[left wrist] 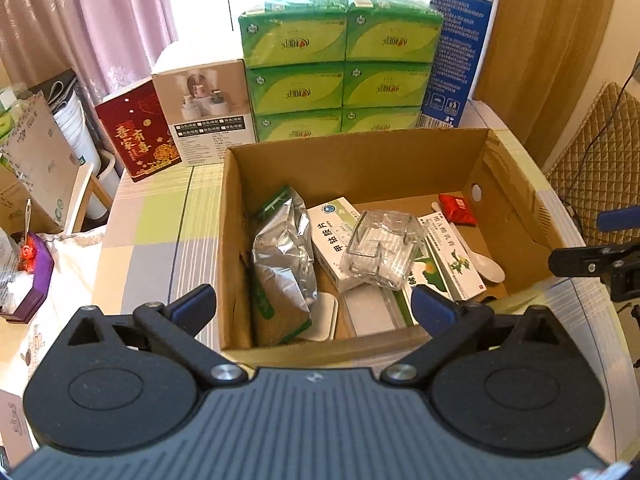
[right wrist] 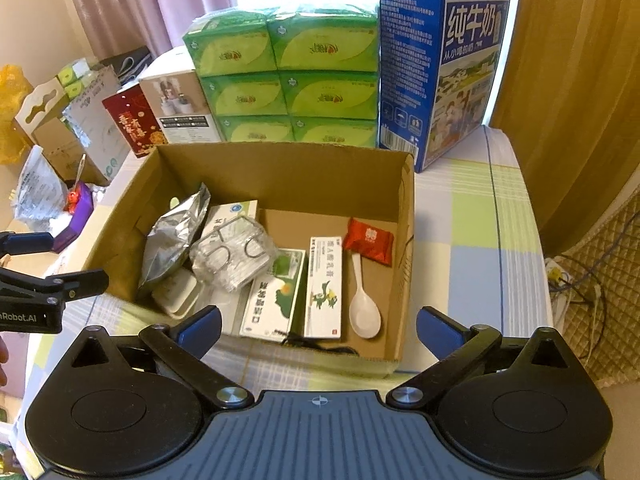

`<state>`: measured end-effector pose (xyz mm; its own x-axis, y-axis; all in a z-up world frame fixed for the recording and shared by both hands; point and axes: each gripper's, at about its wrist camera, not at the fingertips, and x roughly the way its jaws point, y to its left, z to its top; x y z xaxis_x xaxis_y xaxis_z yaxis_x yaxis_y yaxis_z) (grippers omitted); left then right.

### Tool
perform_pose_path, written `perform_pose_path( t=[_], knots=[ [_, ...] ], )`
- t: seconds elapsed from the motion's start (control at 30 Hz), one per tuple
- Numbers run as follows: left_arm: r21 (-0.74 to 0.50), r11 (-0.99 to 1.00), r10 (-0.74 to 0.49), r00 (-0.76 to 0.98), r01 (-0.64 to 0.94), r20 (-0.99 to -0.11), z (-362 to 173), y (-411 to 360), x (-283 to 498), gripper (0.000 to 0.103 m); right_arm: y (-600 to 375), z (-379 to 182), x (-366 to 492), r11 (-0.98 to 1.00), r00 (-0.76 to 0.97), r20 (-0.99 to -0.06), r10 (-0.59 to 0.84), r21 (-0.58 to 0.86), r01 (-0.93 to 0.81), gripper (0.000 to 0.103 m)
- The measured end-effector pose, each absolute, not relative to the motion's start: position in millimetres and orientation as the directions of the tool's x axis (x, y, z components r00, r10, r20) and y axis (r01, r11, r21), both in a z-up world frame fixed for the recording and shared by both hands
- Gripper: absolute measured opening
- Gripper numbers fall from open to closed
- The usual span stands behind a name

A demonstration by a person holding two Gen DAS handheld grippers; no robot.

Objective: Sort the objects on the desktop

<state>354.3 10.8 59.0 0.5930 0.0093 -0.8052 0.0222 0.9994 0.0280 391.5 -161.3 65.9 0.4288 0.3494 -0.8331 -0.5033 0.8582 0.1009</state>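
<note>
left gripper (left wrist: 314,306) wide open, empty, near box (left wrist: 516,216) front wall | right gripper (right wrist: 319,326) wide open, empty, same | in box: foil bag (left wrist: 282,264), glass dish (left wrist: 382,248) atop cartons, spoon (right wrist: 363,300), red packet (right wrist: 369,240)

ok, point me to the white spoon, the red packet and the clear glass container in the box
white spoon (right wrist: 363,312), right wrist view, on the bowl of the spoon.
red packet (right wrist: 369,241), right wrist view, on the middle of the wrapper.
clear glass container (left wrist: 384,250), left wrist view, on its see-through side wall.
</note>
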Motion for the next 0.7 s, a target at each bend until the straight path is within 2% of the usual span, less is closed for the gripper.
perform_pose_path(
  t=[0.7],
  knots=[
    [-0.019,0.998,0.029,0.646,-0.068,-0.763,115.8,1.3,248.0,0.102,-193.4,113.3,282.8,0.838,0.488,-0.789,0.373,0.061,-0.543,0.101]
  ],
)
